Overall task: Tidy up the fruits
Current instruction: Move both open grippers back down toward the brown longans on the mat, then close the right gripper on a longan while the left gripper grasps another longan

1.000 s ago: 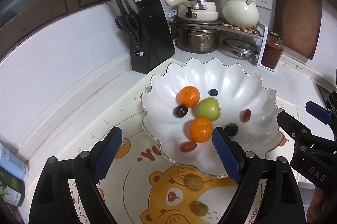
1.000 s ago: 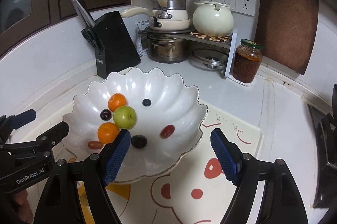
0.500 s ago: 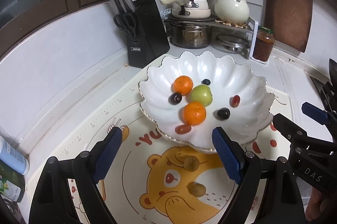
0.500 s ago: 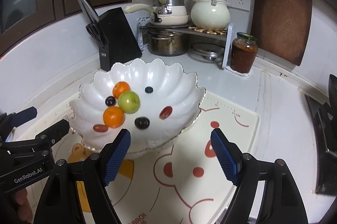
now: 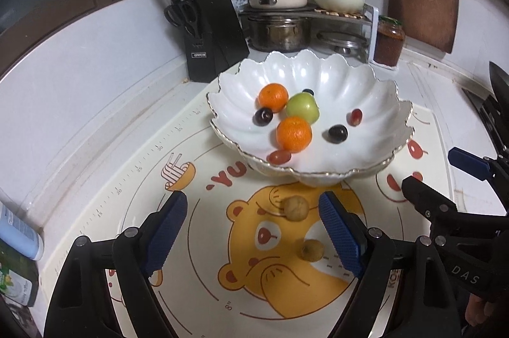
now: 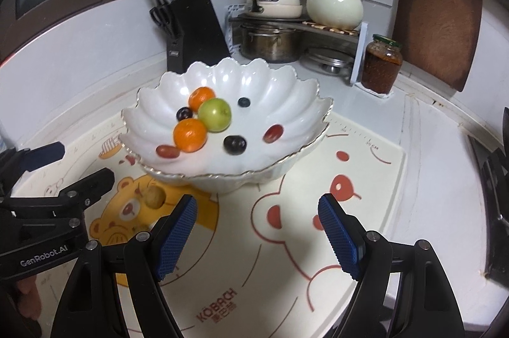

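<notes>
Left gripper point(image 5: 251, 230) jaws closing, nothing gripped; two small brown fruits point(image 5: 296, 208) on mat point(image 5: 197, 300) between its fingers, just before the bowl point(image 5: 375, 96). Right gripper point(image 6: 256, 234) open, empty. Bowl holds oranges point(image 5: 293, 134), green fruit point(image 5: 302, 108), grapes.

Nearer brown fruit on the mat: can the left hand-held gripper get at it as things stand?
Probably yes. The nearer brown fruit lies bare on the mat, apart from the other brown fruit. The left hand-held gripper is empty, jaws closing slightly yet wide enough to straddle it.
</notes>
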